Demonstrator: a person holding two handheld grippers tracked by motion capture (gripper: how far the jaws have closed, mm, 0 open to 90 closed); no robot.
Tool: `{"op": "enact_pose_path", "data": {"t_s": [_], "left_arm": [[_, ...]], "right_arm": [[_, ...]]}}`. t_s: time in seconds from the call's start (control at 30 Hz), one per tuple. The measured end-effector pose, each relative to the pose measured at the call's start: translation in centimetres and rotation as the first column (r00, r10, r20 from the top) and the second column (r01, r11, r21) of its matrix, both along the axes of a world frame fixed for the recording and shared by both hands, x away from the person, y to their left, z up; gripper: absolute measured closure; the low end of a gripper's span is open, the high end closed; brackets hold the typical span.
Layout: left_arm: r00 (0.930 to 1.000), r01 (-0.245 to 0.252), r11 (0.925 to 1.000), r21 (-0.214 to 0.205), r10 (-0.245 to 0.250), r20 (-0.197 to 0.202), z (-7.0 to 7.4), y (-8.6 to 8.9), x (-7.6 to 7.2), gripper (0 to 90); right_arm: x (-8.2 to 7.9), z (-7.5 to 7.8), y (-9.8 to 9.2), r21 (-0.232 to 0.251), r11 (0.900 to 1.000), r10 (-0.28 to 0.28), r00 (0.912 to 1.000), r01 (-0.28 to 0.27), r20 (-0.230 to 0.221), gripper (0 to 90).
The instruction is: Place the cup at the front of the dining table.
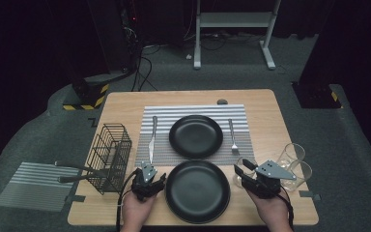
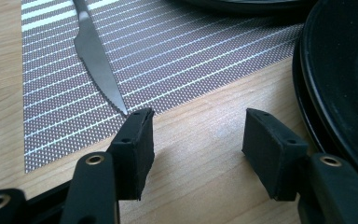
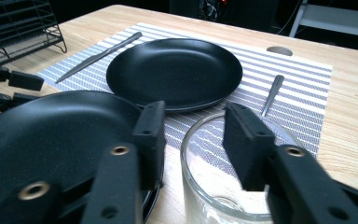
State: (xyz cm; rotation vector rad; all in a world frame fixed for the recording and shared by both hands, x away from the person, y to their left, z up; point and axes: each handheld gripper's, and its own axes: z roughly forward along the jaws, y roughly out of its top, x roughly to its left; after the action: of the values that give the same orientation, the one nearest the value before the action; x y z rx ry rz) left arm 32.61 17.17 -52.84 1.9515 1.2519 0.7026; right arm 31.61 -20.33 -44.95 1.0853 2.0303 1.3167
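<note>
Clear glass (image 3: 223,186) on table by near plate (image 1: 197,191) | right claw (image 3: 193,140) low, level, jaws apart around its rim, not pinching | left claw (image 2: 198,140) low, open, empty, beside plate

A dark lab or studio: a lone wooden table (image 1: 280,145) on grey floor, black curtains around, cables (image 1: 142,67) trailing to equipment, and a white metal stand (image 1: 234,21) behind.

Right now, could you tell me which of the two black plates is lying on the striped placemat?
The far plate, between the knife and fork, lies on the placemat. The near plate rests on bare wood between the two grippers.
</note>
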Motion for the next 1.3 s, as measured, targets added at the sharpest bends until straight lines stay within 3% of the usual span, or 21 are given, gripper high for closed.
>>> {"op": "enact_pose_path", "data": {"t_s": [0.13, 0.37, 0.4, 0.5, 0.57, 0.6, 0.7, 0.87, 0.97, 1.3], "left_arm": [[1.0000, -0.001, 1.0000, -0.004, 0.001, -0.002, 0.0, 0.1, 0.0, 43.0], [0.9999, -0.008, 0.9998, -0.020, 0.008, -0.009, 0.0, -0.1, -0.1, 43.0], [1.0000, 0.007, 1.0000, -0.002, -0.007, -0.003, 0.0, 0.1, 0.0, 43.0], [1.0000, -0.001, 1.0000, -0.009, 0.001, -0.006, 0.0, 0.0, 0.0, 43.0], [1.0000, 0.003, 1.0000, -0.006, -0.003, -0.004, 0.0, 0.0, 0.0, 43.0], [1.0000, 0.005, 0.9999, -0.010, -0.005, -0.003, 0.0, 0.0, 0.0, 43.0], [1.0000, 0.008, 0.9999, -0.007, -0.008, -0.003, 0.0, 0.0, 0.0, 43.0], [0.9999, -0.008, 0.9997, -0.022, 0.008, -0.009, 0.0, -0.1, -0.1, 42.9], [1.0000, 0.008, 0.9999, -0.006, -0.008, -0.002, 0.0, 0.0, 0.0, 42.9], [1.0000, 0.005, 0.9999, -0.011, -0.006, -0.004, 0.0, 0.0, 0.0, 42.8]], "right_arm": [[0.0, 0.2, 0.0, 0.001, 1.0000, -0.003, 0.9999, 0.003, 0.012, 44.2], [0.2, 0.4, -0.6, -0.005, 0.9998, -0.020, 0.9994, 0.020, 0.026, 35.6], [0.2, 0.5, -0.6, -0.004, 0.9997, -0.022, 0.9995, 0.022, 0.023, 34.2], [0.3, 0.6, -0.8, 0.015, 0.9995, -0.029, 0.9995, 0.029, 0.016, 31.4], [0.4, 0.5, -0.8, 0.028, 0.9987, -0.044, 0.9983, 0.043, 0.038, 28.9], [0.3, 0.6, -1.0, 0.013, 0.9994, -0.033, 0.9993, 0.032, 0.019, 28.0], [0.3, 0.6, -1.0, 0.014, 0.9989, -0.046, 0.9986, 0.045, 0.027, 25.3], [0.4, 0.4, -1.4, 0.006, 0.9984, -0.057, 0.9979, 0.057, 0.031, 22.5], [0.4, 0.3, -1.6, 0.009, 0.9980, -0.062, 0.9977, 0.062, 0.028, 21.4], [0.5, -0.3, -1.9, 0.021, 0.9973, -0.070, 0.9975, 0.070, 0.007, 20.1]]}}
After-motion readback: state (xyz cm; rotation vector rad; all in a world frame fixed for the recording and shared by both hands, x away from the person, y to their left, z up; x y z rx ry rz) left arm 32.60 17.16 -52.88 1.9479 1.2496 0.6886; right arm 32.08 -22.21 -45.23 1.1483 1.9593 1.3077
